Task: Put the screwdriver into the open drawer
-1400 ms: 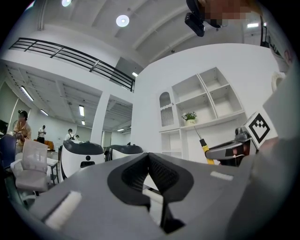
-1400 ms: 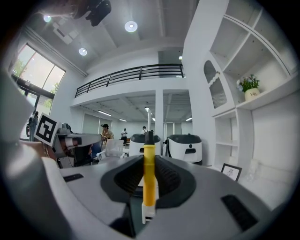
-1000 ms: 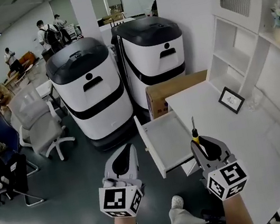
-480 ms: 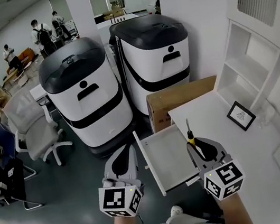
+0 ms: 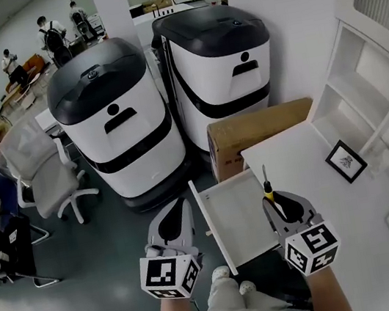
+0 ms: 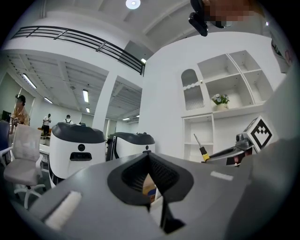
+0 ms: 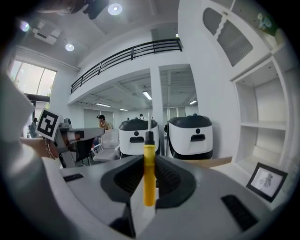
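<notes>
Yellow-handled screwdriver (image 5: 267, 189): pinched by the jaws of the right gripper (image 5: 271, 203), shaft upward, over the right edge of the open white drawer (image 5: 235, 214).
Left gripper (image 5: 179, 207): jaws pressed together, nothing held, left of the drawer.

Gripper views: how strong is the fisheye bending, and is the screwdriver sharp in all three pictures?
Right gripper view: screwdriver sharp and close, dark vignette in the corners, ceiling lamp blown out. Left gripper view: heavy bending of the shelves, a blurred patch at the top, screwdriver small but legible. Head view: even light, no hard shadows, walls curve at the edges, screwdriver clear.
</notes>
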A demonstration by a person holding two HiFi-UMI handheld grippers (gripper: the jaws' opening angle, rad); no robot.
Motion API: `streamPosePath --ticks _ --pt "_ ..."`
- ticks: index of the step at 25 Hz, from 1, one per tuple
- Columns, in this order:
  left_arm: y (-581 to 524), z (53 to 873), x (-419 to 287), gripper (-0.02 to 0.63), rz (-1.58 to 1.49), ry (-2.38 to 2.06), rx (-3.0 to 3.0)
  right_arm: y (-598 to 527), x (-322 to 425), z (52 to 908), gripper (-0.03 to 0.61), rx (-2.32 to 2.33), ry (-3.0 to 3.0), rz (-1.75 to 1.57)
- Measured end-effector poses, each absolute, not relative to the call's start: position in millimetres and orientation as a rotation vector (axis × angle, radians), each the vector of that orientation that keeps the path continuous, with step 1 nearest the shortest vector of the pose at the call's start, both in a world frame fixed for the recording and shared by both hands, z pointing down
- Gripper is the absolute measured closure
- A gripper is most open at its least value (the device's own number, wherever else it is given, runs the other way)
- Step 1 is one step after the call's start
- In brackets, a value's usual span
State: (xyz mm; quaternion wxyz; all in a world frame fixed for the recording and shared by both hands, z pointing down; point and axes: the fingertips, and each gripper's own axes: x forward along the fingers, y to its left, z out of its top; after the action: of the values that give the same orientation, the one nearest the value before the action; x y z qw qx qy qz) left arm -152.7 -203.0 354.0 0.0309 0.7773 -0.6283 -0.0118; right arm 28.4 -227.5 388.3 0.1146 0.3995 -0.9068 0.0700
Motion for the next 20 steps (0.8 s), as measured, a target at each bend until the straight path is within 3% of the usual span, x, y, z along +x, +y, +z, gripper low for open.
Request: streamPosePath --ticks 20 --pt "-279.5 450.4 -158.9 0.604 0.13 -1.686 2.357 -269.2 17.6 522.5 0.499 1.202 -2.369 0.55"
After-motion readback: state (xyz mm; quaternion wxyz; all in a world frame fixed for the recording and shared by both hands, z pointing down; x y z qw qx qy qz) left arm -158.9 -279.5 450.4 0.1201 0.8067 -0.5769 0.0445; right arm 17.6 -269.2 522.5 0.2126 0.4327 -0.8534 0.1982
